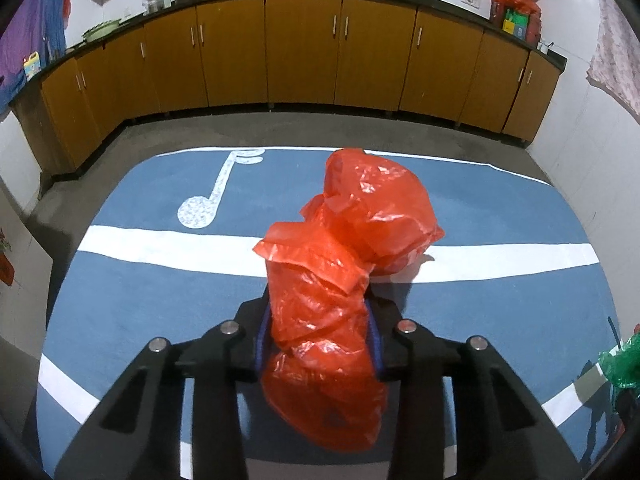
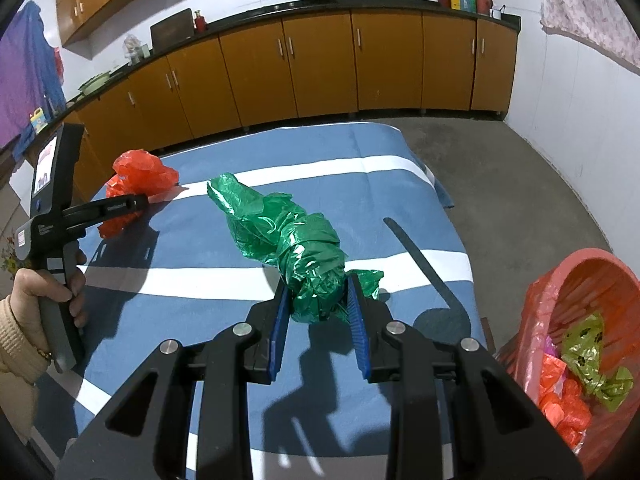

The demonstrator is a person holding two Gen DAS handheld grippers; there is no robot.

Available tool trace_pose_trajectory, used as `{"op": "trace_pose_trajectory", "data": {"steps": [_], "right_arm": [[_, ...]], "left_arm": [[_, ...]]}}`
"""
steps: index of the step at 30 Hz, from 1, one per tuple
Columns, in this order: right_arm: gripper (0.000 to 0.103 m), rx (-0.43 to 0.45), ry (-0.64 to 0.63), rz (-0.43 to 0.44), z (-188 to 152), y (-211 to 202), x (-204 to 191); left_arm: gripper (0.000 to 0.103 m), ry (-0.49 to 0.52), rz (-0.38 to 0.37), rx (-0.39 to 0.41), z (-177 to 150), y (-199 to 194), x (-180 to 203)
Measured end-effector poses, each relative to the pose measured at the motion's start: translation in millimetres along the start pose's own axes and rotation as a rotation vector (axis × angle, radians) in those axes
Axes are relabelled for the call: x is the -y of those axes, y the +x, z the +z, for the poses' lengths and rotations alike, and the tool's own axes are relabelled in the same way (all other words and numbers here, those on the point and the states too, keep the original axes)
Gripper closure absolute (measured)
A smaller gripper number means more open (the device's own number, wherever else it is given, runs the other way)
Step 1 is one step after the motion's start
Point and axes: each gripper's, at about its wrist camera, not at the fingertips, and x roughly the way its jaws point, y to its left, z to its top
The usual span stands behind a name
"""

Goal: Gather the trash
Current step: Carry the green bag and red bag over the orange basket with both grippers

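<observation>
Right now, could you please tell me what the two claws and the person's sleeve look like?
Both claws, left and right, are black plastic with silver pivot bolts and blue ribbed pads. The left one's body carries a small screen. The sleeve is beige knit.

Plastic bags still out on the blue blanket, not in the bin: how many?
2. The red bag sits between the left claw fingers; the green bag is clamped in the right claw. Others may lie out of view.

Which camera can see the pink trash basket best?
The right wrist view. The pink trash basket sits at its right edge, tipped toward the camera, so you can see crumpled bags inside it. The left wrist view does not show the basket at all.
</observation>
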Motion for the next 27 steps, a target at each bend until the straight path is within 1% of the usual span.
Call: {"op": "trace_pose_trajectory", "data": {"steps": [5, 11, 15, 21, 27], "right_arm": [[0.074, 0.019, 0.011, -0.004, 2.3, -9.2, 2.5], [0.074, 0.066, 0.028, -0.029, -2.8, -36.7, 5.4], [0.074, 0.114, 0.015, -0.095, -8.8, -65.0, 11.7], [0.074, 0.18, 0.027, -0.201, -21.7, -110.1, 32.8], [0.074, 0.216, 0.091, -0.293, -38.3, -147.3, 65.8]], "left_arm": [[0.067, 0.018, 0.006, 0.031, -7.0, -16.3, 2.6], [0.067, 0.068, -0.002, 0.098, -24.0, -63.2, 14.0], [0.067, 0.088, -0.027, 0.131, -37.2, -97.5, 25.2], [0.067, 0.113, -0.091, 0.173, -56.7, -148.2, 46.1], [0.067, 0.163, -0.165, 0.212, -73.3, -194.0, 86.7]]}}
